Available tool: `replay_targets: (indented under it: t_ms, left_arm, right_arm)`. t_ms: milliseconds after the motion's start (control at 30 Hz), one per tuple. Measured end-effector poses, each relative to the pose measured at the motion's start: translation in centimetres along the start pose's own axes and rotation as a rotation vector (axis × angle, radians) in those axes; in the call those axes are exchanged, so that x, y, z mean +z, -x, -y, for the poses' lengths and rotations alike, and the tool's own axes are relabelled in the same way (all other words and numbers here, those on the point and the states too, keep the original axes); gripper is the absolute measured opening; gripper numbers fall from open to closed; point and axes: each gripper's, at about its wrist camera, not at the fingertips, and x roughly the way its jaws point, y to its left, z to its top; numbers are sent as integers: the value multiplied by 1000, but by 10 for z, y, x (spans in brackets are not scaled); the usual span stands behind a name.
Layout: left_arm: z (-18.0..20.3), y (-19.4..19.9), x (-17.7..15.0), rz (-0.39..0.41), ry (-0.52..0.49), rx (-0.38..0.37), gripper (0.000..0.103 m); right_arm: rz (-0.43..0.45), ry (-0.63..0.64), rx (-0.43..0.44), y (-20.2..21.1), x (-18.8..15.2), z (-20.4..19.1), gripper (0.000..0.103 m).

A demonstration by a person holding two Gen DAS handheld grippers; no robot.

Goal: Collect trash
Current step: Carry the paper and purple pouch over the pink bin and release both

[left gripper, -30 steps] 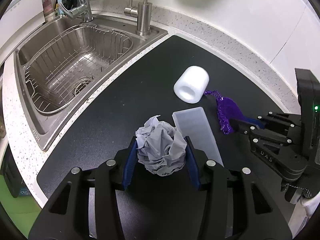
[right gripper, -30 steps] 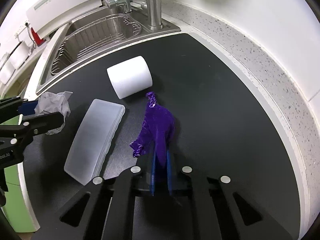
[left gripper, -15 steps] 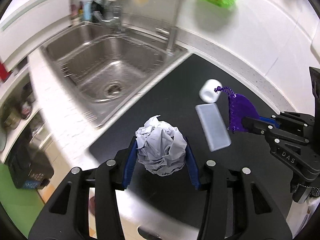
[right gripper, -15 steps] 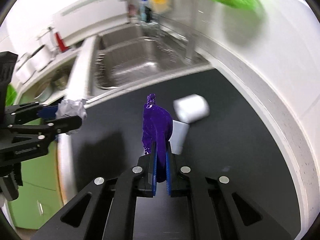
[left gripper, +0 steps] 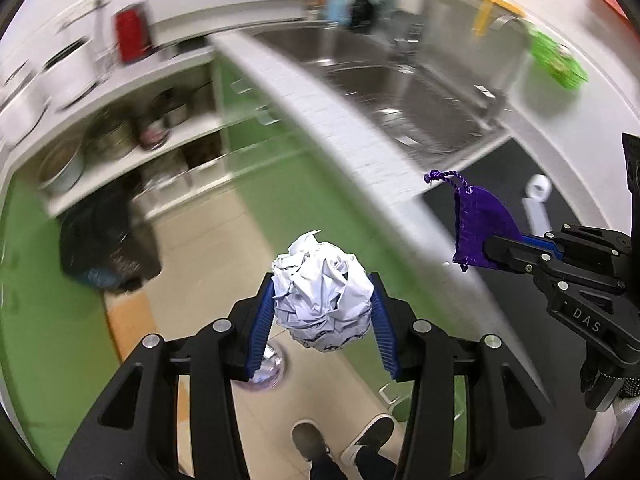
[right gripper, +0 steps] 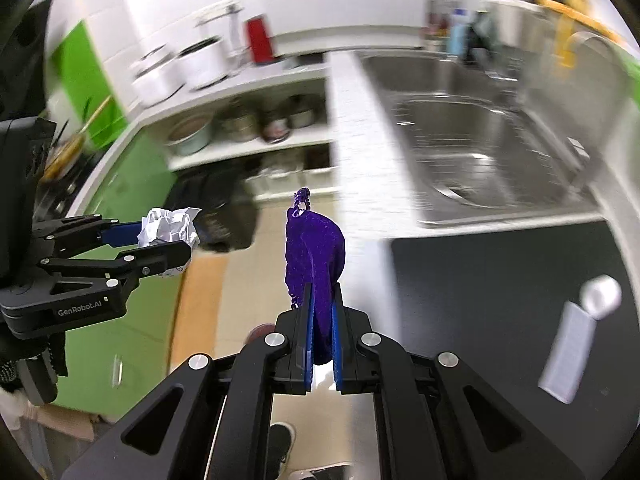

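Both loads held out over the floor, off the surface edge, presumably bound for a bin. Left gripper fingers clamp the crumpled paper ball. Right gripper fingers pinch the purple pouch. White roll and clear lid remain near the surface's right edge.

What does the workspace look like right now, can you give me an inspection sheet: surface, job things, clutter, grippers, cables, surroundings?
Surface: black counter mat beside a steel sink; both grippers are out past the counter edge, over the floor.
Job's things: crumpled paper ball and purple pouch, both held in the air.
Clutter: white roll and frosted plastic case lying on the mat.
Grippers: left gripper shut on the paper ball; right gripper shut on the pouch.
Cables: nothing seen.
Surroundings: open shelves with pots, green cabinet fronts, tiled floor, the person's shoes below; the view is motion-blurred.
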Motion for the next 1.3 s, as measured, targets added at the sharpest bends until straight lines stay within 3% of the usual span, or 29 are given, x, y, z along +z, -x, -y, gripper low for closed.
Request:
replay_targets:
  t_ms: [300, 600, 800, 1033, 1300]
  left_arm:
    - [-97, -34, -60, -69, 146, 59, 46]
    - [-164, -150, -141, -190, 287, 32, 46]
    - [-198, -234, -202, -265, 344, 28, 46]
    - [-229, -316, -255, -302, 407, 2, 46]
    - [-241, -357, -283, -311, 444, -24, 49]
  right_arm:
    - [-146, 96, 121, -103, -3, -75, 7]
    - [-320, 139, 160, -237, -50, -104, 7]
    - [-435, 145, 179, -334, -106, -112, 7]
    - [-509, 139, 210, -427, -165, -117, 7]
    - [-527, 116, 228, -467, -190, -120, 8]
